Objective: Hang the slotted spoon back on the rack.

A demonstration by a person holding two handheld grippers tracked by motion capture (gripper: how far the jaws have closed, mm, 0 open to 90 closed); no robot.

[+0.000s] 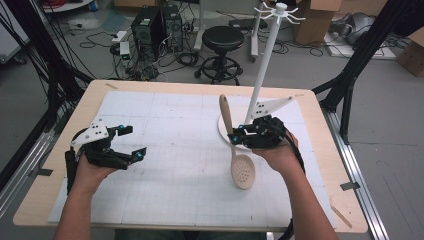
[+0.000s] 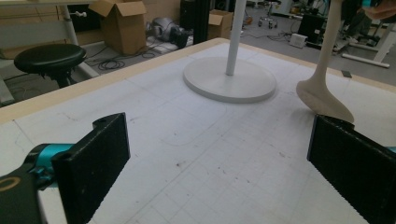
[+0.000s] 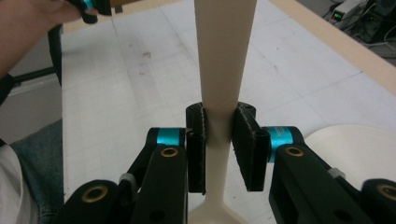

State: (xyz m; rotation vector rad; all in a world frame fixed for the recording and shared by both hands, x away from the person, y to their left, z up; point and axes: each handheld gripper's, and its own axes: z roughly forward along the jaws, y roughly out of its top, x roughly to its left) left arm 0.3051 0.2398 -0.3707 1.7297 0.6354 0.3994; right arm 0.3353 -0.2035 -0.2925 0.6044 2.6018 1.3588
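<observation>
Jaws of the right gripper (image 3: 218, 149) are pinching a stiff, light-looking spoon (image 1: 236, 145) mid-handle; the left gripper (image 1: 127, 142) is hanging spread, empty.

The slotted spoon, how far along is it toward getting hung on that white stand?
Done: the right gripper is shut on the slotted spoon's handle, bowl end tilted down over the mat. In hand: the spoon is held beside the white stand, not touching its hooks. Left, if hanging is the aim: raising it to a hook at the top. The left gripper is open, holding nothing.
</observation>
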